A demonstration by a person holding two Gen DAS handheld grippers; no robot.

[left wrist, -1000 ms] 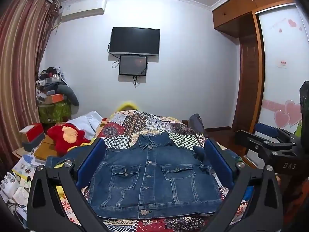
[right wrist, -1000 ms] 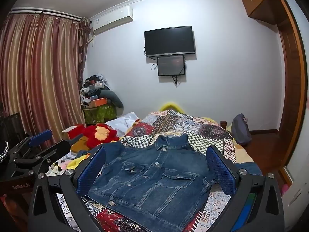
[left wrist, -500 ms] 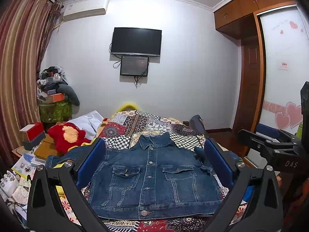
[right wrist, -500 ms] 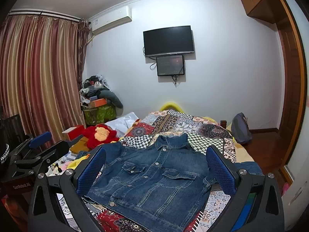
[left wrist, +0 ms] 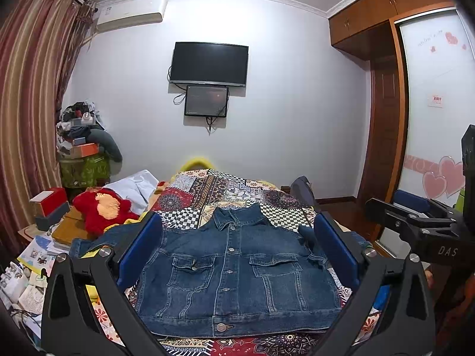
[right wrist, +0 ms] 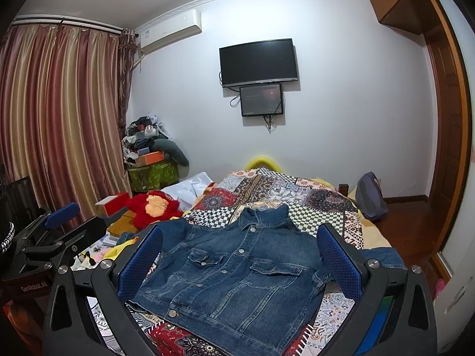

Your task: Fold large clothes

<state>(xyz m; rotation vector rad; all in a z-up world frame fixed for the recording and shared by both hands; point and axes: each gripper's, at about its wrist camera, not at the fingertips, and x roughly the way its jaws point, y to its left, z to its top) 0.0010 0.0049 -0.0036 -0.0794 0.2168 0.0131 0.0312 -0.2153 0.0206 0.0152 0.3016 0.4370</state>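
- Left wrist view: a blue denim jacket (left wrist: pixel 234 279), stiff, seamed and metal-buttoned, lies flat, front up, at the near edge of the bed's patchwork quilt (left wrist: pixel 225 187). The left gripper (left wrist: pixel 237 252) hangs above it, blue ribbed pads spread wide, grasping nothing.
- Right wrist view: the right gripper (right wrist: pixel 240 255) is likewise spread wide and empty over the jacket (right wrist: pixel 234 281); the left gripper (right wrist: pixel 59 225) shows at the left.

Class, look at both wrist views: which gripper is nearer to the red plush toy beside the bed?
Left. The left gripper hangs on the red plush toy's side of the denim jacket; the right gripper hangs on the far side.
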